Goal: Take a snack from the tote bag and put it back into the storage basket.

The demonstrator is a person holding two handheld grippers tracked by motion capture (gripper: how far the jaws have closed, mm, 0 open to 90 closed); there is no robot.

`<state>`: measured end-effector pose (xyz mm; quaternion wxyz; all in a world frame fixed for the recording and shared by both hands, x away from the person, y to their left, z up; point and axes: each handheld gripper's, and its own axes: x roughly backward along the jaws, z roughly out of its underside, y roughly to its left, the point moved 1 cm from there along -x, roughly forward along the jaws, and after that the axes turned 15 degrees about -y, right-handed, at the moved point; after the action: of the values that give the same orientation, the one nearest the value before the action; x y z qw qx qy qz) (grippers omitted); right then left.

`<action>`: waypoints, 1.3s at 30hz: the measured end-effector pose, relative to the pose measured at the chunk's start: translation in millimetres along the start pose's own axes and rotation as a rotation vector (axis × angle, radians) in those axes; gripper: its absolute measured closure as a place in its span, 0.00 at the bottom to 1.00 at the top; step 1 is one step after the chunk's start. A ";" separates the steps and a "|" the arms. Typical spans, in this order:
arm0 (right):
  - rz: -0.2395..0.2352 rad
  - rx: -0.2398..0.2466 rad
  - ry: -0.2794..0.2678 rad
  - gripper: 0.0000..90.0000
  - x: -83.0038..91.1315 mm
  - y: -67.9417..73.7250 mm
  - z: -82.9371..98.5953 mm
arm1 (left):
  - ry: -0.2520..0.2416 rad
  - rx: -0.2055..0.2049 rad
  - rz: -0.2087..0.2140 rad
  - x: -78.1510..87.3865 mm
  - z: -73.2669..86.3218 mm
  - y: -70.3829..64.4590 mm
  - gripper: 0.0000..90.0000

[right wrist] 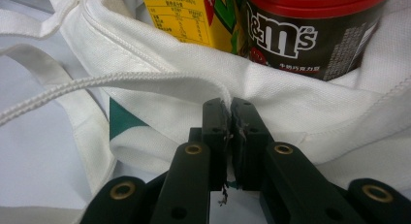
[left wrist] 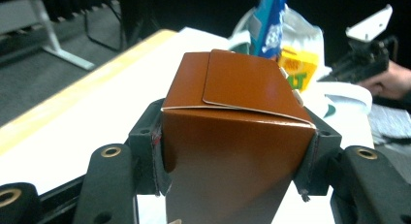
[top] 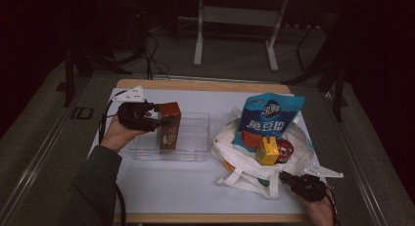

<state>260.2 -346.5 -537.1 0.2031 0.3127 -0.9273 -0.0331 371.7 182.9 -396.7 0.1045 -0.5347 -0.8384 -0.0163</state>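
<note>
Clamping a brown carton (top: pixel 169 125) between its jaws, the left gripper (top: pixel 155 119) holds it upright over the clear plastic tray (top: pixel 195 138) at the table's left. The right gripper (right wrist: pixel 230 118) has its jaws pressed together on the rim of the white cloth bag (right wrist: pixel 310 112), which holds a yellow juice box (right wrist: pixel 194 15), an M&M's tub (right wrist: pixel 310 30) and a blue snack pouch (top: pixel 270 116).

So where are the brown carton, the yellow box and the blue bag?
Brown carton (left wrist: pixel 232 151), left gripper view, front face.
Yellow box (top: pixel 267 151), high view, top.
Blue bag (top: pixel 268 116), high view, printed front.
</note>
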 end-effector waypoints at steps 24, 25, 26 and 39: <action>-0.001 0.003 0.000 0.94 0.0 0.1 0.0 | 0.045 0.022 0.093 -62.4 8.5 -17.3 0.41; -0.002 0.002 0.000 0.94 0.0 0.1 0.0 | 0.043 0.026 0.098 -65.4 8.9 -18.1 0.40; -0.002 0.003 0.000 0.94 0.0 0.0 0.0 | 0.041 0.027 0.105 -68.6 9.2 -18.9 0.40; -0.003 0.003 -0.001 0.94 0.2 -0.1 0.1 | 0.111 -0.009 0.139 -113.0 14.3 -35.6 0.38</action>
<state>260.1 -346.7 -537.1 0.2023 0.3144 -0.9269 -0.0322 383.4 68.7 -429.4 0.1491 -0.5904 -0.7921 -0.0421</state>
